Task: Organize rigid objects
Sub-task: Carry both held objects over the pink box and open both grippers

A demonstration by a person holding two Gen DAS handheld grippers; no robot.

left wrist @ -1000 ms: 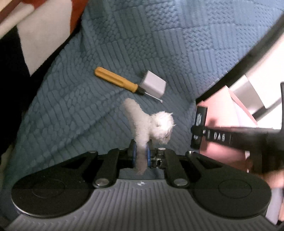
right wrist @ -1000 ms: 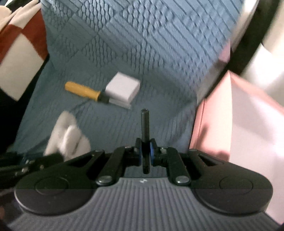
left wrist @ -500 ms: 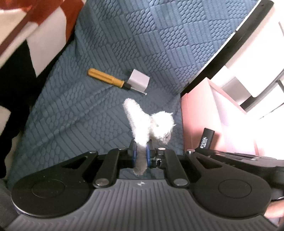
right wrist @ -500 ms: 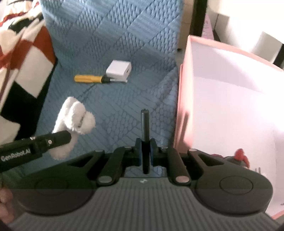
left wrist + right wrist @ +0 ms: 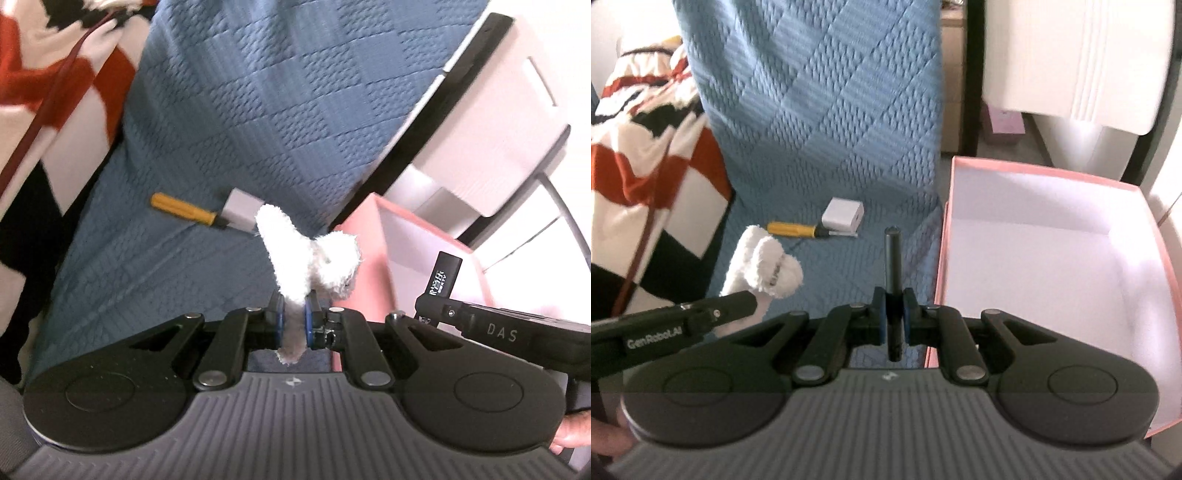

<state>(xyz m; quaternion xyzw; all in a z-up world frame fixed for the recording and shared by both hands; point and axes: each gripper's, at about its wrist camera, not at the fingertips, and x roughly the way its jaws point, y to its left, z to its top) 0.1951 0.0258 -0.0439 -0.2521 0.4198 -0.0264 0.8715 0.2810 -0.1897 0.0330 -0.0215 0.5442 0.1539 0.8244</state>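
Both wrist views look down over blue quilt (image 5: 229,122) (shared), close

Black ribbed gripper (image 5: 293,323) bodies, blue-padded jaws, silver screws.

In the right wrist view, white lettering reading "GenRobot.AI" runs along the black side of the left tongs (image 5: 742,301). In the left wrist view, the letters "DAS" stand in pale print on the black body of the right tongs (image 5: 436,301). The black stick (image 5: 445,273) they hold carries small white print, too blurred to read.
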